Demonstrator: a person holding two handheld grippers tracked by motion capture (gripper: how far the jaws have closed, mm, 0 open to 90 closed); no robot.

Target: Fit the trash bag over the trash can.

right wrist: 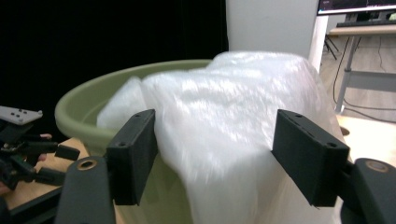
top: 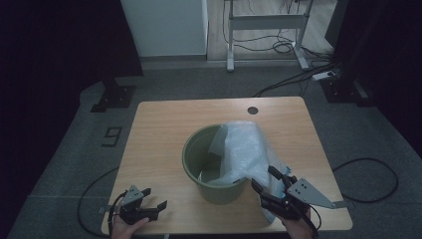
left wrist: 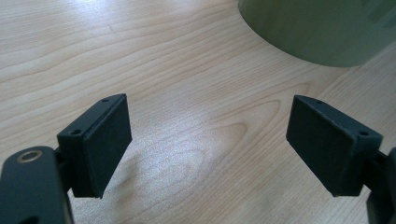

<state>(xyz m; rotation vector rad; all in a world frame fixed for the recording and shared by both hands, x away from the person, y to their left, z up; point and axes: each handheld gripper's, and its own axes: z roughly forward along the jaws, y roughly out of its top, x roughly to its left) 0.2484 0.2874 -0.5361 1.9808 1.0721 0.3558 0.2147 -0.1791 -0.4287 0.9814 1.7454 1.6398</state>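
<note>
A green plastic bucket (top: 201, 149) stands at the middle of the wooden table (top: 159, 124). A clear crinkled plastic bag (top: 244, 147) is draped over its right rim, hanging partly inside and partly outside. My right gripper (top: 263, 177) is just right of the bucket's near side with its jaws wide apart. In the right gripper view the bag (right wrist: 224, 116) and the bucket's rim (right wrist: 88, 105) rise close ahead of the right gripper (right wrist: 215, 130), and the pads do not press on the bag. My left gripper (top: 155, 197) rests open near the table's front left corner, with bare wood under the left gripper (left wrist: 208, 121).
The bucket's wall (left wrist: 317, 28) is ahead and to the right in the left gripper view. A dark round hole (top: 253, 110) sits in the table's far side. Cables and a desk frame (top: 266, 22) lie on the floor beyond.
</note>
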